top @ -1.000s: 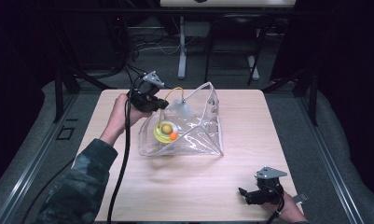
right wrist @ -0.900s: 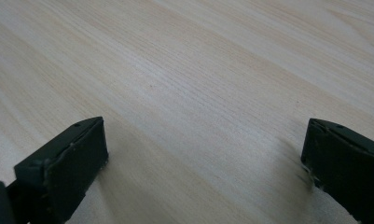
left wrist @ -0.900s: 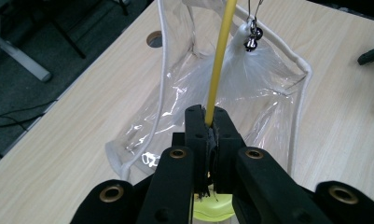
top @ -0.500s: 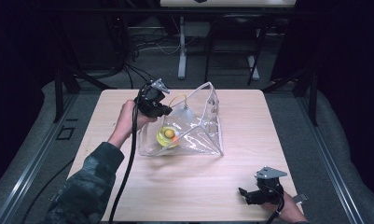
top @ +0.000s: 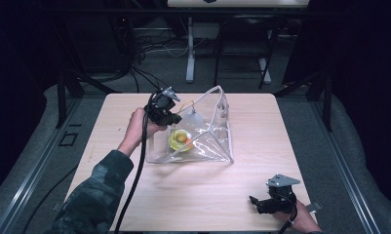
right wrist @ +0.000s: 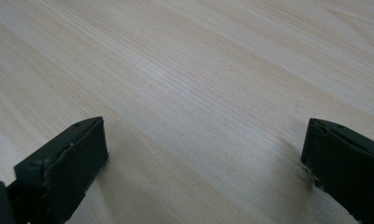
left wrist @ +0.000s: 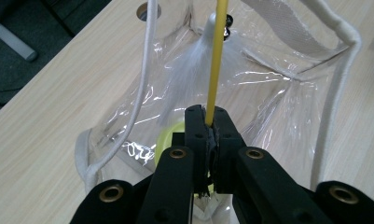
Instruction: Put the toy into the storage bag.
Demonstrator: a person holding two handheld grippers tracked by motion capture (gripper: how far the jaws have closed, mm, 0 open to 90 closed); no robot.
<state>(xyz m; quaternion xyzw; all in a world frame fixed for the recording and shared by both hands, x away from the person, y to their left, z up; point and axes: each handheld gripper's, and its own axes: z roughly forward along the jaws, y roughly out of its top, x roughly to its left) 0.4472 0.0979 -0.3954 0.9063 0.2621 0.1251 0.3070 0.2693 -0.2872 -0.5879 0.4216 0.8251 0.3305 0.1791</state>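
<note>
A clear plastic bag (top: 210, 127) with white trim stands open on the wooden table (top: 203, 195). A round yellow thing (top: 180, 140) with an orange piece lies inside it. My left gripper (top: 169, 117) is at the bag's left opening, shut on a thin yellow stick (left wrist: 216, 60). The stick points into the bag (left wrist: 278, 102) and ends in a white feather tuft (left wrist: 191, 74). Below the jaws the yellow thing (left wrist: 168, 140) shows through the plastic. My right gripper (top: 255, 202) rests on the table at the front right, open, with bare wood between its fingers (right wrist: 207, 140).
The bag's white cord handles (left wrist: 336, 84) rise on both sides of the left gripper. A round hole (left wrist: 148, 9) is cut in the table behind the bag. Beyond the far edge are cables and desk legs (top: 189, 48) on a dark floor.
My left hand has moved down and to the right, carrying the stick further into the bag's mouth. The right gripper has stayed still.
</note>
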